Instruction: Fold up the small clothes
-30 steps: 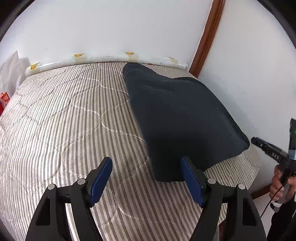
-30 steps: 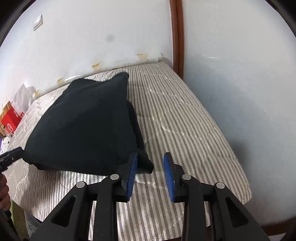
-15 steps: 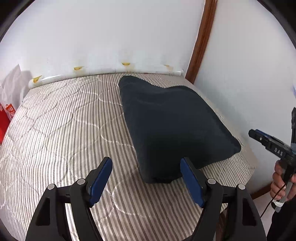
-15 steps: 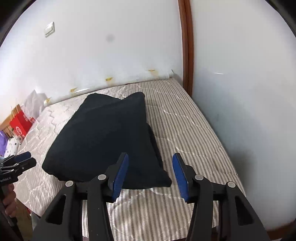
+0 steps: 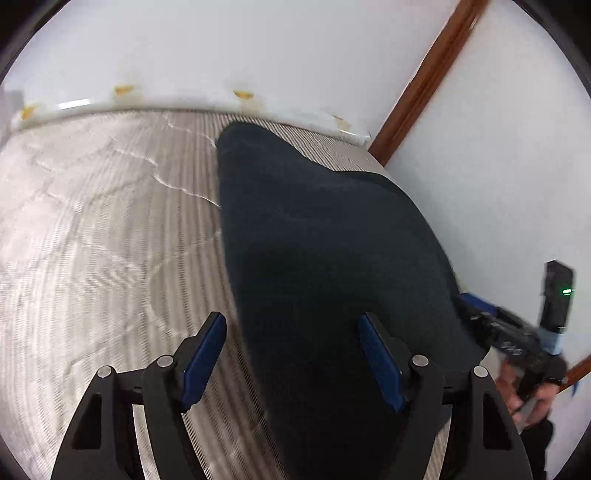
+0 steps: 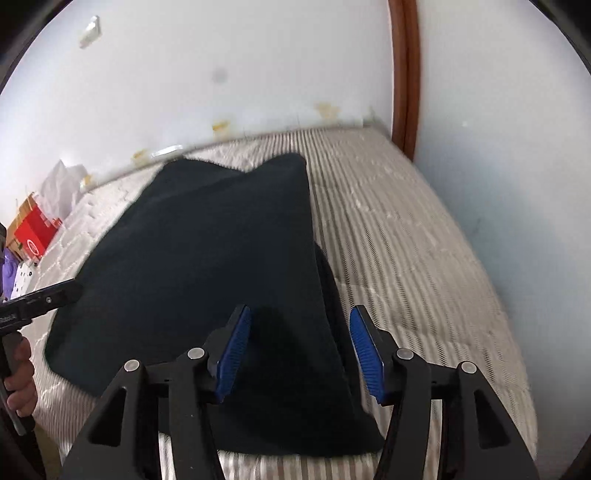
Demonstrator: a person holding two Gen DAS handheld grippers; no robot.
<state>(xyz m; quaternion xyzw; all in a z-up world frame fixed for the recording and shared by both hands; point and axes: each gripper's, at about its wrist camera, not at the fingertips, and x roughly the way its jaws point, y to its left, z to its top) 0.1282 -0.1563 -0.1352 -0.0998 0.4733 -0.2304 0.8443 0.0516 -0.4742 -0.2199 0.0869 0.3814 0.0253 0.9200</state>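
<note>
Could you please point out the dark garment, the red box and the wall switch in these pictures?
dark garment [image 6: 207, 258]: right wrist view, middle of the cloth.
red box [image 6: 37, 230]: right wrist view, its front face.
wall switch [image 6: 90, 36]: right wrist view, its plate.

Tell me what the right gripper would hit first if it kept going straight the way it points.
Most likely the dark cloth on the striped mattress. The right gripper, fingers just opened and holding nothing, points down at the cloth's near corner. Depth is hard to judge, but nothing else shows in that line.
</note>
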